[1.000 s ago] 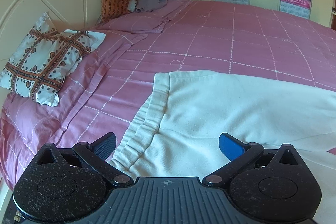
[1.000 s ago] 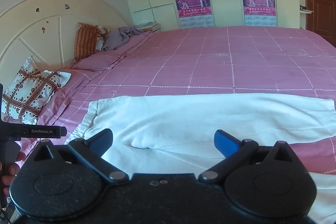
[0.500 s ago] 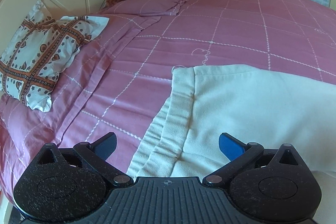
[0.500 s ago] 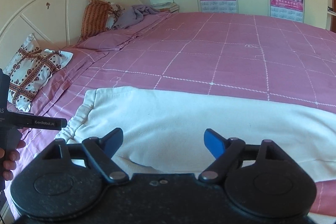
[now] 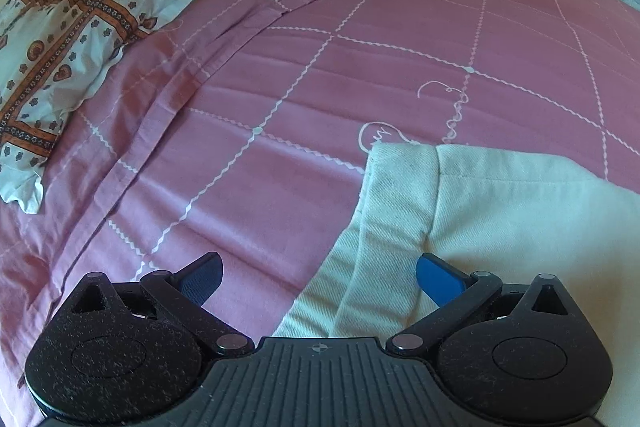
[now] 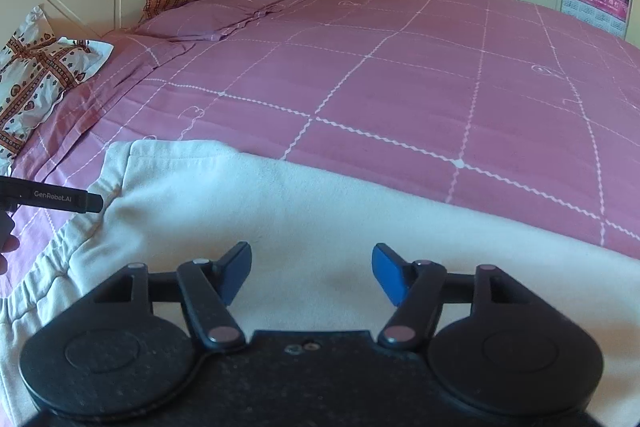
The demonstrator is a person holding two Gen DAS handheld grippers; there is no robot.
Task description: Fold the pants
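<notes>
In the left wrist view, the left tongs stand wide open and hold nothing. The white pants lie on the pink bed in the lower right of the frame, the waistband between the two fingers. A patterned pillow lies at the upper left.

In the right wrist view, the right tongs are also open and empty, low over the pants, which stretch across the lower half of the frame. At the left edge a black bar, perhaps part of the other tool, reaches the waistband
</notes>
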